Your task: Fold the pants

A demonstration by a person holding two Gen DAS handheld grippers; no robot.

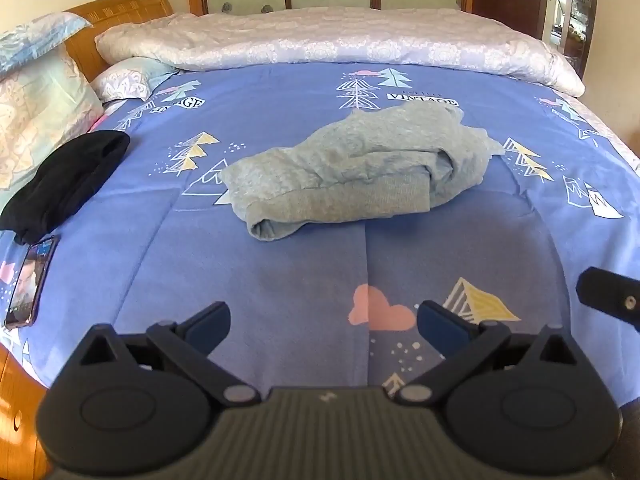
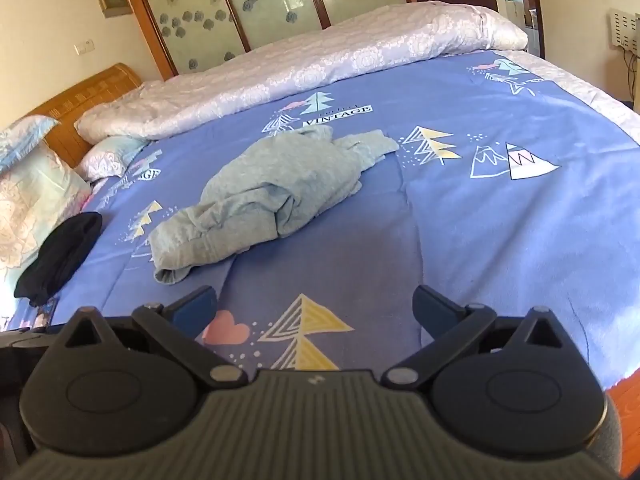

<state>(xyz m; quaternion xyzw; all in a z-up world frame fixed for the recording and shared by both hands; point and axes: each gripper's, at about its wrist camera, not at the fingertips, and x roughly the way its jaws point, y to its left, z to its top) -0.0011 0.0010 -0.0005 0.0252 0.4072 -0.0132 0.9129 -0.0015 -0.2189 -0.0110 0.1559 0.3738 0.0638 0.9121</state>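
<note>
Grey pants (image 1: 356, 168) lie crumpled in a heap in the middle of the blue printed bedsheet (image 1: 280, 272); the right wrist view shows the same heap (image 2: 264, 192) up and to the left. My left gripper (image 1: 324, 320) hovers open over the near part of the sheet, well short of the pants, with nothing between its fingers. My right gripper (image 2: 314, 308) is also open and empty, above the sheet to the right of the left one. A black part of the right gripper (image 1: 612, 296) shows at the left wrist view's right edge.
A black garment (image 1: 64, 184) lies at the left of the bed, with a phone (image 1: 30, 280) just in front of it. Pillows (image 1: 40, 112) rest against the wooden headboard. A rolled pale quilt (image 1: 340, 40) runs along the far side. The bed's wooden edge (image 2: 624, 400) is near right.
</note>
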